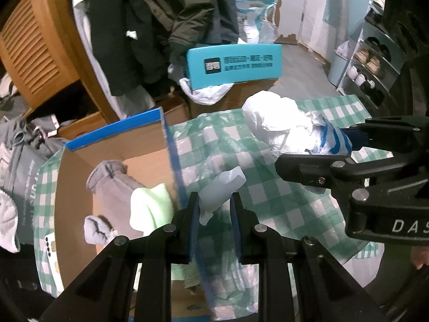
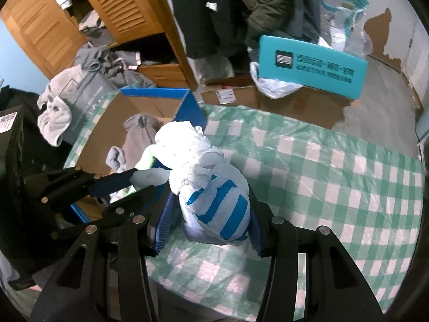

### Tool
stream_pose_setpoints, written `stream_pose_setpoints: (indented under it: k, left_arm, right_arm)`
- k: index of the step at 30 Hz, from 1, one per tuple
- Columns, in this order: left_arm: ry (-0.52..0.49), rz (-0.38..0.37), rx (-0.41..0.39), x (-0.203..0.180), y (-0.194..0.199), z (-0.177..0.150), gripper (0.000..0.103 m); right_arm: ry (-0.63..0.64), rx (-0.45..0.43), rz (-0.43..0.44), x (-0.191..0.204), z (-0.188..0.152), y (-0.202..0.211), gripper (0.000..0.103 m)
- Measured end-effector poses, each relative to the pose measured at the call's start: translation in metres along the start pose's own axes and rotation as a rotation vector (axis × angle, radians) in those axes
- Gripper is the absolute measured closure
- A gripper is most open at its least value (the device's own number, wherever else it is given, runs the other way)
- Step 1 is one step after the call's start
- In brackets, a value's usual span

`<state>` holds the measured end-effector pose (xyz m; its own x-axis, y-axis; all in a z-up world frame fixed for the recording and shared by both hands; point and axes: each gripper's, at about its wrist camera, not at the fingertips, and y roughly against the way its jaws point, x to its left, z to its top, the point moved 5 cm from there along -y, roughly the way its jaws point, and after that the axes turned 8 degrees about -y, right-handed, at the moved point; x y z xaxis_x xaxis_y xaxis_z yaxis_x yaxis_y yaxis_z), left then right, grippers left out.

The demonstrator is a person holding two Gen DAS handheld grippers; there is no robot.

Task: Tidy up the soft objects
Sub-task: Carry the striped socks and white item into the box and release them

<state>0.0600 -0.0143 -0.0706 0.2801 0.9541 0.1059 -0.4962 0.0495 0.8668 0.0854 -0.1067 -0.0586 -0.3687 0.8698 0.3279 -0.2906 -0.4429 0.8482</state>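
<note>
Two black grippers with blue ribbed pads work over a glossy green-and-white checked tablecloth [image 2: 335, 166]. At lower centre of the right wrist view, the right gripper [image 2: 211, 222] is clenched on a crumpled white plastic bundle [image 2: 211, 204], its lower part wrapped in blue-and-white stripes, resting on the cloth. At lower centre of the left wrist view, the left gripper [image 1: 214, 214] grasps a small, pale, translucent soft piece [image 1: 219, 190] between its pads, just beside the blue-edged wall of an open cardboard box [image 1: 115, 134]. Inside the box, left of centre, lie a fuzzy grey garment [image 1: 112, 185] and a light green folded cloth [image 1: 152, 206].
</note>
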Motion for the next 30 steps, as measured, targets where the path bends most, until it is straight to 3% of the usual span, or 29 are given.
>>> stream_pose_setpoints:
  k: [30]
  left_arm:
    - [0.216,0.063,0.07,0.109,-0.003,-0.07,0.079]
  right_arm:
    - [0.101,0.14,0.061,0.105,0.002,-0.075,0.054]
